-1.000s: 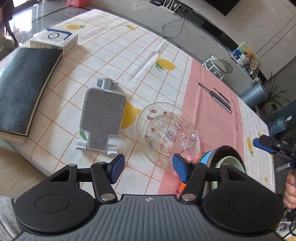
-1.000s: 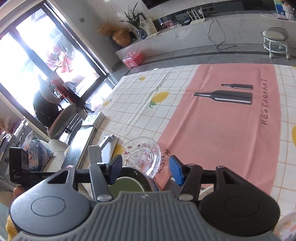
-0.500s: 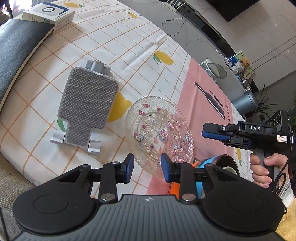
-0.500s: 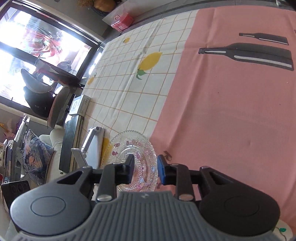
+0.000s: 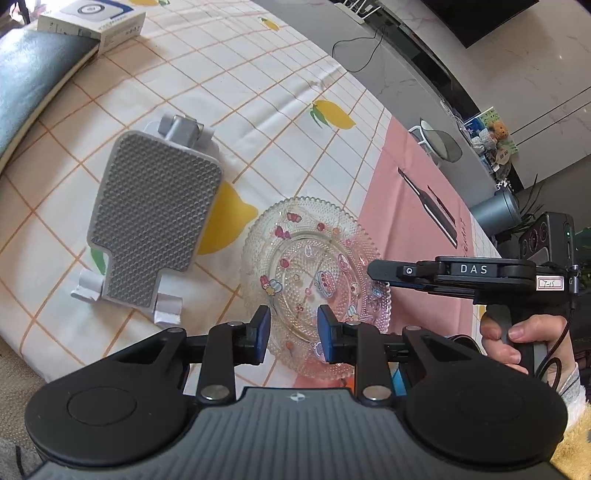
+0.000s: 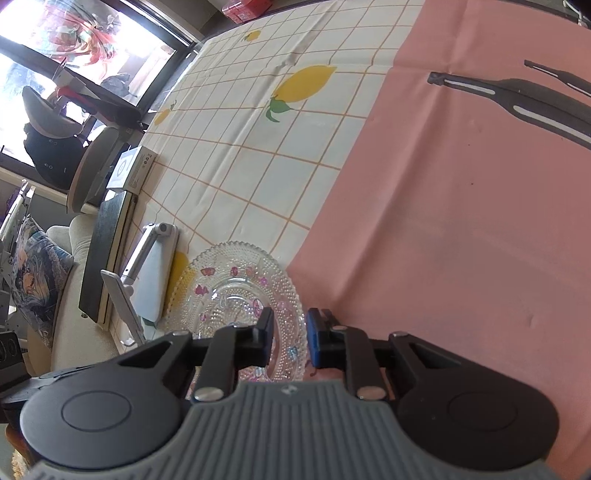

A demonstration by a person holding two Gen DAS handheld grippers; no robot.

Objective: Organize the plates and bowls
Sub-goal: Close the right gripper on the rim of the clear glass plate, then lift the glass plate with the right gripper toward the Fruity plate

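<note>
A clear glass plate [image 5: 314, 273] with small cartoon prints and a beaded rim lies flat on the tablecloth, at the border of the pink runner. My left gripper [image 5: 292, 332] hovers over the plate's near rim. Its jaws are closing, the rim shows in the gap, and the pads do not press on it. My right gripper [image 6: 290, 336] is over the plate [image 6: 236, 291] from the other side. Its jaws are also closing, with the beaded rim between them and no pad on it. In the left wrist view the right gripper [image 5: 375, 270] reaches in over the plate's right rim, held by a hand [image 5: 517, 339].
A grey tablet stand [image 5: 155, 221] lies flat just left of the plate. Farther left are a dark pad [image 5: 33, 85] and a white box [image 5: 92, 18]. The pink runner [image 6: 461, 206] stretches to the right. The table's near edge runs close under both grippers.
Both grippers narrowed their jaws and sank toward the glass plate. The right gripper swung in over the plate's right rim, and the stacked bowls dropped out of sight.
</note>
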